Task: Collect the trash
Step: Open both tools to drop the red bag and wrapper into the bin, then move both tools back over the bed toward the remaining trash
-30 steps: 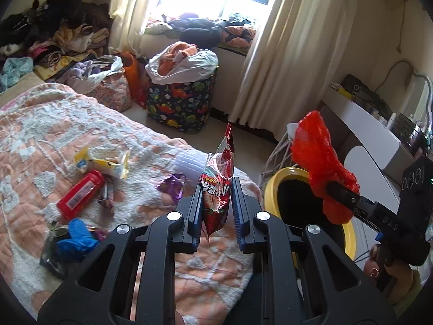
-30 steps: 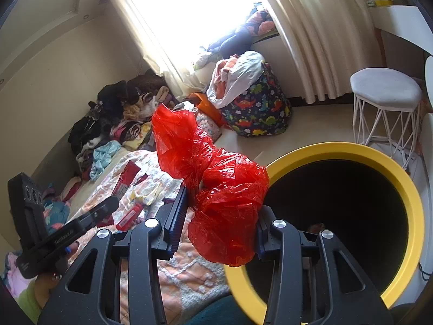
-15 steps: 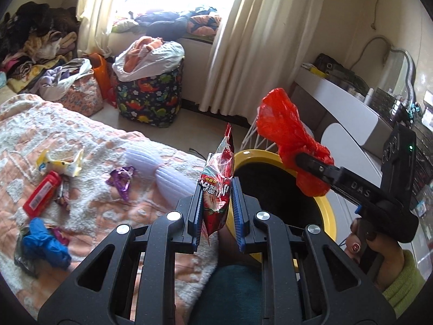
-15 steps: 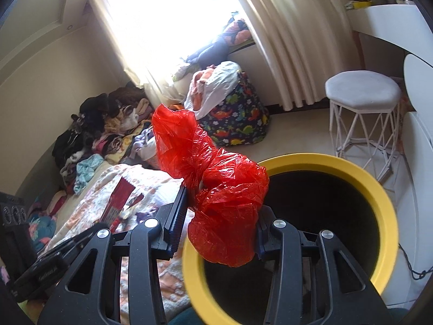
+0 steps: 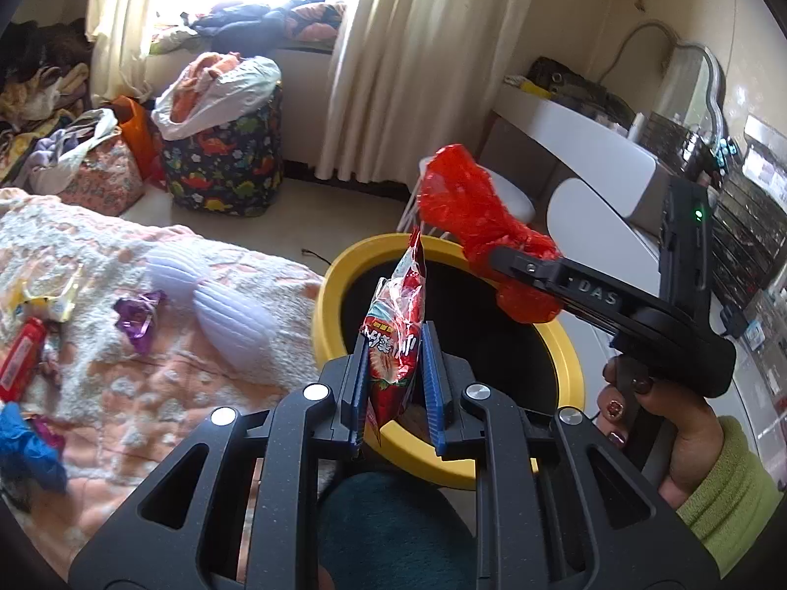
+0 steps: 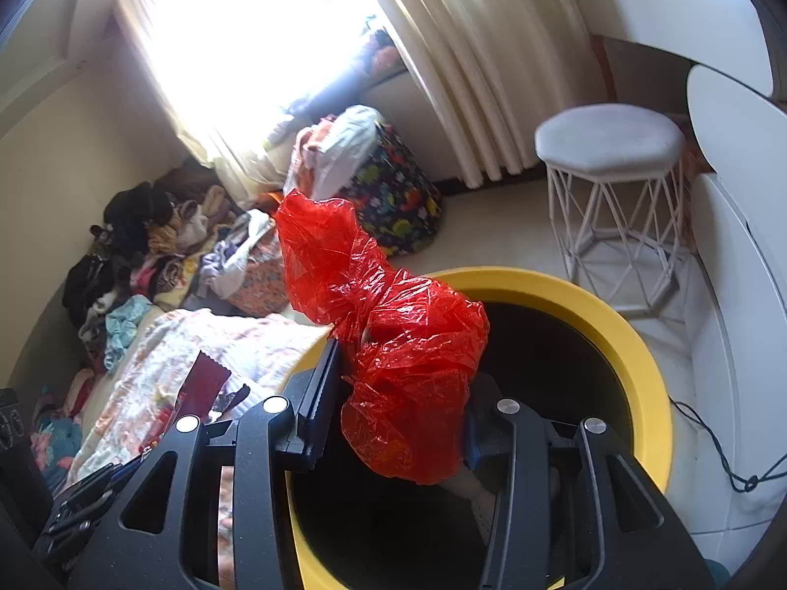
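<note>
My left gripper (image 5: 396,383) is shut on a red snack wrapper (image 5: 396,339), held upright over the near rim of the yellow-rimmed black bin (image 5: 339,265). My right gripper (image 6: 393,393) is shut on a crumpled red plastic bag (image 6: 393,339), hanging above the bin's dark opening (image 6: 634,339). In the left wrist view the right gripper (image 5: 511,265), held by a hand in a green sleeve, holds that red bag (image 5: 467,206) over the bin's far side. On the bed lie a purple wrapper (image 5: 137,314), a yellow packet (image 5: 46,297), a red tube (image 5: 19,356) and blue plastic (image 5: 29,447).
The bed with its pink and white quilt (image 5: 147,393) is left of the bin. A white stool (image 6: 610,147) and white desk (image 5: 575,132) stand right of it. A dinosaur-print laundry bag (image 5: 221,167), piled clothes (image 6: 147,246) and curtains (image 5: 418,59) lie beyond. A cable (image 6: 713,447) runs on the floor.
Both grippers have swung from the bed toward the bin with their loads; the bin now fills the middle of both views, under the wrapper and the red bag. Both grips are unchanged.
</note>
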Tool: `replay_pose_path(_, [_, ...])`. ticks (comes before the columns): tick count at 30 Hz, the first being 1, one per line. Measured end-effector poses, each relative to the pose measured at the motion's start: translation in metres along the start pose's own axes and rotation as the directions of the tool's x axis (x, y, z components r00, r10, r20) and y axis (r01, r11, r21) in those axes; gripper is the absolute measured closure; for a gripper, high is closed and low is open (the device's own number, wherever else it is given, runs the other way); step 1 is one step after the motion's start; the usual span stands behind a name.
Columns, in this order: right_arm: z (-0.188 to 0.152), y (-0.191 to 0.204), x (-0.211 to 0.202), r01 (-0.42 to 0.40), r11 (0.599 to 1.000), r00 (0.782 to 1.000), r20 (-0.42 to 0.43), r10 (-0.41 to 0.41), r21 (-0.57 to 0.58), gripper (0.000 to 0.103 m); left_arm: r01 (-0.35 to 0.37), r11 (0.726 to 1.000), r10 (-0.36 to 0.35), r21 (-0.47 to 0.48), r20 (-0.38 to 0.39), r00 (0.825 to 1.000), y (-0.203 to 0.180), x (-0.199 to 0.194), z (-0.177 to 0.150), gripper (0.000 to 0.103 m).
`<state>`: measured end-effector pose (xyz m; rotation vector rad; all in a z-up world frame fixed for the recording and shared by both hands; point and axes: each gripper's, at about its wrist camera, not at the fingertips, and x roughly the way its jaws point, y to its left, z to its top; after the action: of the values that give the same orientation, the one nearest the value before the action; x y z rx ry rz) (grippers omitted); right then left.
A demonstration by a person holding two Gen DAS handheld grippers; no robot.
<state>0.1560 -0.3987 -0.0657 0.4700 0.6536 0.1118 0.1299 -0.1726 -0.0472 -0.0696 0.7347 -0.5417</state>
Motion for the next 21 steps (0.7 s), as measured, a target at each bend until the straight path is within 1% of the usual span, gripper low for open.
replay_pose_path(4, [-0.002, -0.010, 0.007, 0.025, 0.999, 0.999, -0.029, -0.024, 0.032, 0.064, 0.022, 1.000, -0.021, 0.022, -0.043, 0.999, -0.010, 0.018, -0.004, 0.089])
replay_pose_path(7, [-0.003, -0.018, 0.010, 0.033, 0.998, 0.999, -0.044, -0.031, 0.060, 0.062, 0.035, 0.999, -0.033, 0.025, -0.074, 0.997, -0.013, 0.032, -0.007, 0.088])
replay_pose_path(8, [-0.003, -0.021, 0.012, 0.034, 0.997, 0.998, -0.051, -0.030, 0.071, 0.060, 0.038, 0.999, -0.035, 0.024, -0.083, 0.996, -0.013, 0.037, -0.008, 0.088])
replay_pose_path(10, [-0.003, -0.028, 0.014, 0.035, 0.994, 0.998, -0.064, -0.029, 0.101, 0.052, 0.036, 0.999, -0.034, 0.021, -0.098, 0.995, -0.013, 0.046, -0.008, 0.087])
replay_pose_path(11, [-0.004, -0.031, 0.015, 0.038, 0.993, 0.997, -0.064, -0.031, 0.115, 0.046, 0.037, 0.999, -0.035, 0.020, -0.101, 0.994, -0.012, 0.049, -0.007, 0.079])
replay_pose_path(12, [-0.004, -0.033, 0.015, 0.042, 0.991, 0.997, -0.064, -0.034, 0.129, 0.042, 0.038, 0.999, -0.035, 0.021, -0.099, 0.994, -0.012, 0.051, -0.006, 0.068])
replay_pose_path(13, [-0.004, -0.033, 0.015, 0.045, 0.990, 0.997, -0.063, -0.037, 0.133, 0.040, 0.029, 0.999, -0.027, 0.026, -0.088, 0.996, -0.011, 0.050, -0.007, 0.061])
replay_pose_path(15, [-0.004, -0.032, 0.014, 0.049, 0.990, 0.997, -0.057, -0.042, 0.132, 0.032, 0.010, 0.999, -0.008, 0.032, -0.061, 0.998, -0.009, 0.046, -0.008, 0.024])
replay_pose_path(17, [-0.004, -0.030, 0.013, 0.057, 0.991, 0.998, -0.045, -0.052, 0.121, 0.026, -0.014, 0.999, 0.015, 0.033, -0.026, 1.000, -0.005, 0.038, -0.009, 0.014])
replay_pose_path(19, [-0.004, -0.027, 0.012, 0.070, 0.992, 0.997, -0.044, -0.065, 0.109, 0.025, -0.039, 0.999, 0.039, 0.038, -0.010, 0.999, -0.001, 0.033, -0.009, 0.013])
replay_pose_path(20, [-0.005, -0.025, 0.012, 0.075, 0.992, 0.997, -0.044, -0.071, 0.100, 0.025, -0.052, 0.998, 0.052, 0.037, 0.002, 0.999, 0.001, 0.029, -0.009, 0.011])
replay_pose_path(21, [-0.005, -0.022, 0.011, 0.070, 0.993, 0.997, -0.039, -0.066, 0.093, 0.025, -0.063, 0.997, 0.063, 0.034, 0.014, 0.998, 0.003, 0.023, -0.009, 0.011])
